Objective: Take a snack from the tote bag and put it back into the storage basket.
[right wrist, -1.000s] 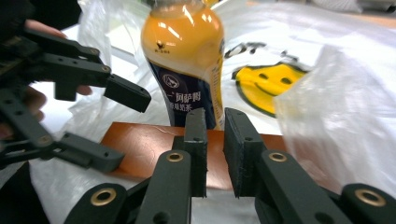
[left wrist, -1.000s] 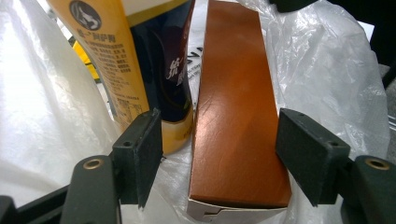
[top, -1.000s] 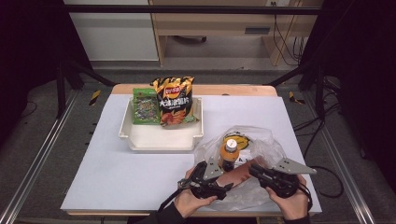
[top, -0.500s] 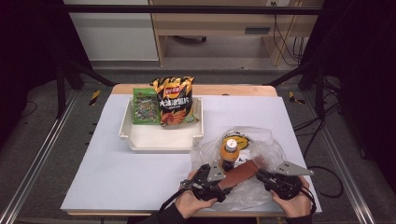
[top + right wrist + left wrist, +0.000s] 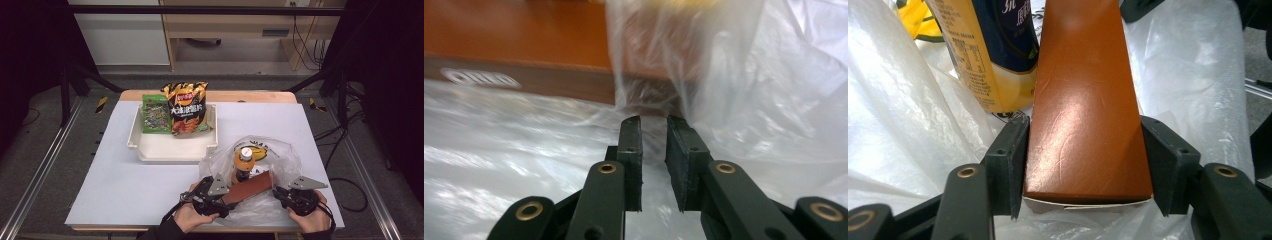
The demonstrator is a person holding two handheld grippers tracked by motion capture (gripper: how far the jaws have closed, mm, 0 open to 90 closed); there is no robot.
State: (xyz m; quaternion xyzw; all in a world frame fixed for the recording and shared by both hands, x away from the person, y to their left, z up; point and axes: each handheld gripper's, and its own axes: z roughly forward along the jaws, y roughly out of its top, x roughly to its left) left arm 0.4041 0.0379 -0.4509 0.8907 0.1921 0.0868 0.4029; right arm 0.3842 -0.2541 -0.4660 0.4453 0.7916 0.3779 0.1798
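Your brown box (image 5: 1087, 115) sits near the tabletop's front edge, toward the right corner, clamped at its near end by your left gripper (image 5: 212, 192). Over the last second it has slid farther into the clear plastic bag (image 5: 280, 165), beside the orange bottle (image 5: 243, 161), so bagging looks nearly done. Your right gripper (image 5: 654, 132) has its jaws nearly closed; whether they pinch the film, I cannot tell. The white tray (image 5: 150, 150) sits well apart, leaving open tabletop to the left.

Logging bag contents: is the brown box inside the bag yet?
Partly in. The brown box has its far end under the clear bag, beside the bottle; its near end sticks out, clamped by the left tongs.
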